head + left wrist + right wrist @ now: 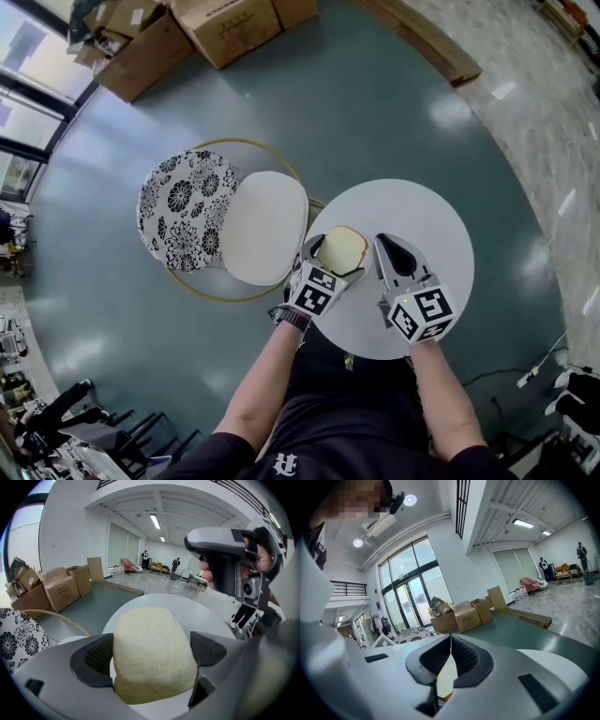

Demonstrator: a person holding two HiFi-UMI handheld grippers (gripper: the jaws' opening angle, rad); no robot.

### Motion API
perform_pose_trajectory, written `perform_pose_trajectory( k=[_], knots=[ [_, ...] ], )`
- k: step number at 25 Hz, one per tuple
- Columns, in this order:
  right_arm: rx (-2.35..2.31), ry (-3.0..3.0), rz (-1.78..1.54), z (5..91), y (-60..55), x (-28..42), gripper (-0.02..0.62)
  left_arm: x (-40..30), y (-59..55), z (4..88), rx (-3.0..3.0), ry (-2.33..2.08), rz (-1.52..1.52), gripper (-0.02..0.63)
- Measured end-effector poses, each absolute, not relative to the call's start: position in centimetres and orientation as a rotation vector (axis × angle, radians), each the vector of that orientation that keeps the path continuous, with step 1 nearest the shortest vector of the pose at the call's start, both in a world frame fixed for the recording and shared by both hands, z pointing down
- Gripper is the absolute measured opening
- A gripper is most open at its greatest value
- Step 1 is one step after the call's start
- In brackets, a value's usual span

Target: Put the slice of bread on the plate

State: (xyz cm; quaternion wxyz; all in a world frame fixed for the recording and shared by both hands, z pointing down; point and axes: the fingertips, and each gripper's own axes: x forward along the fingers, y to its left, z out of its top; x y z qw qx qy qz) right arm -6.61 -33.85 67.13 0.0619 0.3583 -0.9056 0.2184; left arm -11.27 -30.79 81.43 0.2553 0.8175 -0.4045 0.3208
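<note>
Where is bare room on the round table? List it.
Bare: the round table's far and right side, beyond the slice of bread and the right tongs. The chair seat is bare too. Crowded: the near-left part, where the left tongs grip the bread.

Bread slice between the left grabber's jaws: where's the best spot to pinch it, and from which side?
Pinch the bread slice at its two side edges, near the middle, coming in from its squarer end toward the rounded top. Its broad soft face points up, so squeezing sideways likely dents it least. The left gripper is lined up so, jaws against both edges.
</note>
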Motion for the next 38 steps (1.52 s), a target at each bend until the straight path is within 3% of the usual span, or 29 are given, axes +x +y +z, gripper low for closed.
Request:
perform_pose_trajectory(
  k=[25, 38],
  knots=[
    [1.053, -2.729, 0.702, 68.9, -33.9, -6.6, 0.008, -11.0, -30.7, 85.2, 2.222, -1.078, 0.929, 0.515],
    [1.025, -2.714, 0.708, 66.4, -33.7, -6.7, 0.008, -11.5, -31.0, 79.9, 2.228, -1.114, 0.856, 0.529]
  ],
)
